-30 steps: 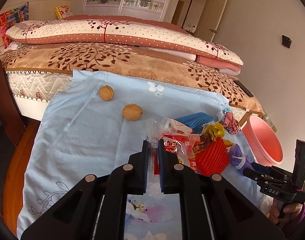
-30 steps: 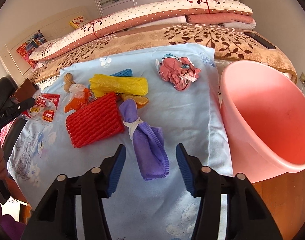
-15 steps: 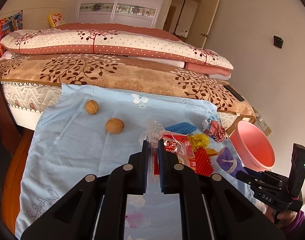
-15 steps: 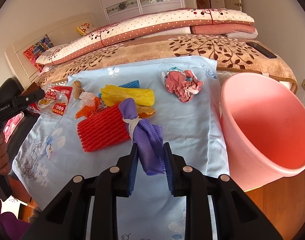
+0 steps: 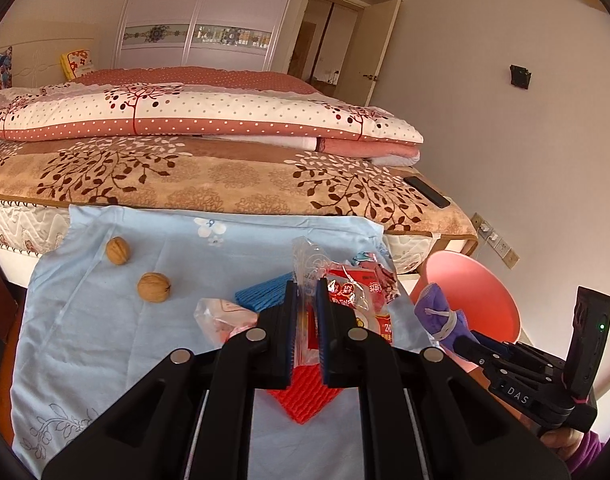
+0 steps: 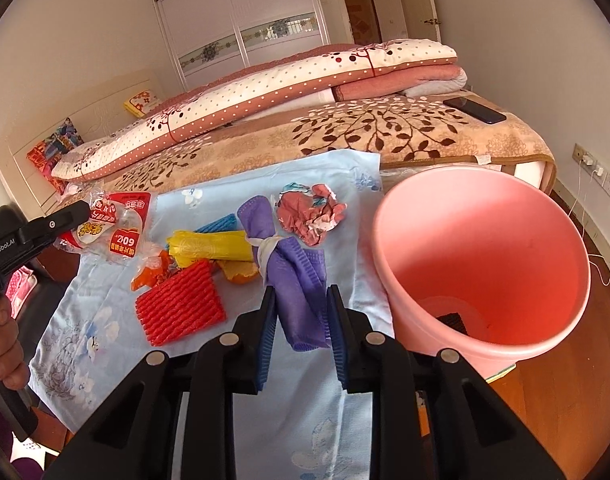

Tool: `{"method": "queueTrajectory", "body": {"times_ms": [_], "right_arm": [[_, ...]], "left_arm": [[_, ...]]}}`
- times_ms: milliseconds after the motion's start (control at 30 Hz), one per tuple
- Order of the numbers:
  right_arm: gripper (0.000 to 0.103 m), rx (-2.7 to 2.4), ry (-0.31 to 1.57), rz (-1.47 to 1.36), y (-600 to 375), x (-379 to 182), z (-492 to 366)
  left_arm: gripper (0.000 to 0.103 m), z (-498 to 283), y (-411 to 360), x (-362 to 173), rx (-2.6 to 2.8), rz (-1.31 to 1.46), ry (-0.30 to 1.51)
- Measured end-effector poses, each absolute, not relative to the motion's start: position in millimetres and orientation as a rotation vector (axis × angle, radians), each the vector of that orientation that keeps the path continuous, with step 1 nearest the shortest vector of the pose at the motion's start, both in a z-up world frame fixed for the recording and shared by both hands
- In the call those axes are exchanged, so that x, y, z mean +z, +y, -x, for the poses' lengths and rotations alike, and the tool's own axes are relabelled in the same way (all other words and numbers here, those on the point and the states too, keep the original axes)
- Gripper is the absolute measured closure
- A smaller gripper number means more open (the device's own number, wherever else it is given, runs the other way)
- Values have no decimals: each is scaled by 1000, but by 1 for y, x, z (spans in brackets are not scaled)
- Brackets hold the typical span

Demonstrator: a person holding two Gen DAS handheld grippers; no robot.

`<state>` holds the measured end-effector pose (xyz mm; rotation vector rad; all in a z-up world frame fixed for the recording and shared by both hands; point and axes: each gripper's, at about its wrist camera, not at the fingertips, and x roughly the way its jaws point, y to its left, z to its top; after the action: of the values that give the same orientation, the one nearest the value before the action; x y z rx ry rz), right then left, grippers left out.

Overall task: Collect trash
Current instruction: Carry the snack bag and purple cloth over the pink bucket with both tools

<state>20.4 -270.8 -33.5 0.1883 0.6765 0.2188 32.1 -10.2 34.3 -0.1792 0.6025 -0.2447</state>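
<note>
My left gripper [image 5: 306, 308] is shut on a clear and red plastic snack wrapper [image 5: 353, 296], lifted above the blue cloth [image 5: 105, 320]; the same wrapper [image 6: 113, 226] hangs at the left of the right wrist view. My right gripper [image 6: 301, 316] is shut on a purple mesh bundle [image 6: 297, 276] tied with a white band, raised off the cloth beside the pink bucket [image 6: 485, 248]. On the cloth lie a red foam net [image 6: 179, 306], a yellow bag [image 6: 211, 244], an orange scrap [image 6: 153, 272], a blue foam net [image 5: 261, 292] and a crumpled pink paper [image 6: 311, 216].
Two walnuts [image 5: 154, 287] [image 5: 117, 251] rest on the cloth's far left. The bed with folded quilts [image 5: 185, 120] runs behind, a black phone [image 5: 427, 191] on its corner. The bucket holds a dark item at its bottom [image 6: 453, 320]. Wooden floor [image 6: 565, 400] lies to the right.
The right gripper closed on the purple bundle and lifted it toward the bucket. The left gripper rose with the wrapper and drew back, so the cloth and trash look farther away.
</note>
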Motion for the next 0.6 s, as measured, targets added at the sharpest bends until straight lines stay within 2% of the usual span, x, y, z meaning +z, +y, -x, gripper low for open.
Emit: {"method": "queueTrajectory", "body": {"times_ms": [600], "right_arm": [[78,46,627,-290,-341,-30,-20]], "left_arm": [[94,-56,-92,37,-392,148,571]]}}
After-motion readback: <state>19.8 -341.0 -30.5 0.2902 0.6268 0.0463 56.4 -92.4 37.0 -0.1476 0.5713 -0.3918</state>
